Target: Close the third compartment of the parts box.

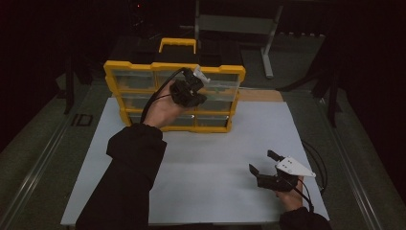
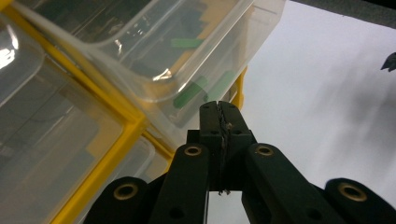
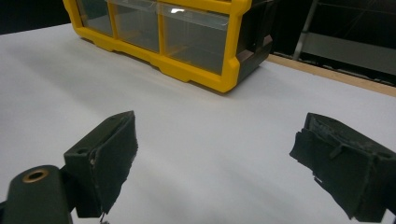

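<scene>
the left gripper (image 1: 194,86) is raised in front of the yellow organizer (image 1: 143,67), which stands upright at the far side of the white surface (image 1: 215,158). in the left gripper view its jaws are pressed together at the lower front edge of a clear drawer (image 2: 187,42) that is pulled out of the yellow frame and hangs tilted. the drawer edge lies just at the tips of the jaws, but the pinch point itself is covered by the jaws, so i cannot tell for sure whether a thin lip of plastic is between them. inside the drawer there are some green pieces (image 2: 191,91), blurred through the plastic, and i cannot make out what they are.

the right gripper (image 1: 266,167) is low over the near right part of the surface, well apart from the organizer. its jaws are wide open and hold nothing; in the right gripper view there is only bare white surface between them.

the other drawers are closed, and their contents are too dark to read. the top of the organizer with its handle (image 1: 177,43) goes into the dark background.
</scene>
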A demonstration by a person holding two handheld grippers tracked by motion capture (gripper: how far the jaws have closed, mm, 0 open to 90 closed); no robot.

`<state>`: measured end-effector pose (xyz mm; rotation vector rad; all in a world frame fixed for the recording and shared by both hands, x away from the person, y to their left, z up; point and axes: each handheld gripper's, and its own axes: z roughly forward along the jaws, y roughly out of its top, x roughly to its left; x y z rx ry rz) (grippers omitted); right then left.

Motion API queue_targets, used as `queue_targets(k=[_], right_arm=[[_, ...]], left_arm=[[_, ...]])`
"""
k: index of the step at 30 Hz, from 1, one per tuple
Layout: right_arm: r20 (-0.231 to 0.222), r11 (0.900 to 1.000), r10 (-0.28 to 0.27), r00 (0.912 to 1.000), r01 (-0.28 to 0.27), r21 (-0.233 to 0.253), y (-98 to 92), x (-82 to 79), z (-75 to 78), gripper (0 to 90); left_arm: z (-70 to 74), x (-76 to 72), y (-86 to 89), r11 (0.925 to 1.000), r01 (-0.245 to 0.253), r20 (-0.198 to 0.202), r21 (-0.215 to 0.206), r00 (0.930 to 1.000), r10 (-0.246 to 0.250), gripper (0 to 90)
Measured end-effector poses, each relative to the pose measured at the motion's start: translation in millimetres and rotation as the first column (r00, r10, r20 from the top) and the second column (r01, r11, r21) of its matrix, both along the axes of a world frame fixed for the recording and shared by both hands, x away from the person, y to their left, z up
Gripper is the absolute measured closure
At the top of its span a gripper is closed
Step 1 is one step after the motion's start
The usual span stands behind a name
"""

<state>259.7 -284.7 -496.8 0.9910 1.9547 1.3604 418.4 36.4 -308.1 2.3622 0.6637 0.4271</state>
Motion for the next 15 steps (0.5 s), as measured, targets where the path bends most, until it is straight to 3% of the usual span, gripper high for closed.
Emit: queue_targets(k=[15], right_arm=[[-0.003, 1.000, -0.001, 1.0000, 0.001, -0.002, 0.1, -0.2, 0.0, 11.5]], left_arm=[[-0.9, 8.2, 2.9, 0.9983, -0.054, 0.007, -0.019, 0.9985, 0.054, 89.5]])
